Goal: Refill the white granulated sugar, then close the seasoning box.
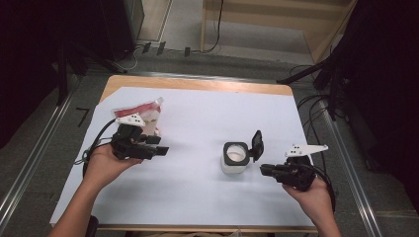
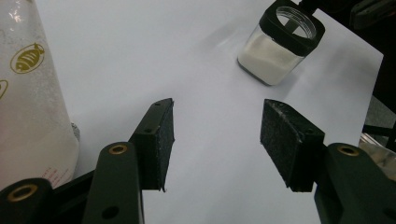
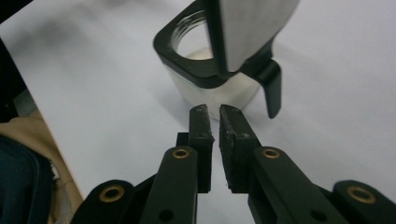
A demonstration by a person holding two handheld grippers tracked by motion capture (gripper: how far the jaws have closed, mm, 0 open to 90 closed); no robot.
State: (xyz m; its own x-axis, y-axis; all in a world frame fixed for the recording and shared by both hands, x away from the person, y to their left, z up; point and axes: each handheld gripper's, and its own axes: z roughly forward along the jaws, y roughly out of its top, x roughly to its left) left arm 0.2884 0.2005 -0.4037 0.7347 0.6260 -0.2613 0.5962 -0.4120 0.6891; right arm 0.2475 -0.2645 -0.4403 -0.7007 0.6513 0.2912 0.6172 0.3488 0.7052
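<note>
Left tongs wide open, empty, near pouch at left. Right tongs nearly closed, empty, just right of open jar mid-surface. Risk: nudging the hinged lid tips the jar, spilling powder.

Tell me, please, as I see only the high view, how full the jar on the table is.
Observer: Through the clear wall of the jar, white powder fills roughly its lower half.
Operator: Is the right gripper holding anything?
Observer: No; its fingers are almost together, empty, pointing at the jar.
Operator: And the pouch at the left?
Observer: The pouch bears a gold fish print.
</note>
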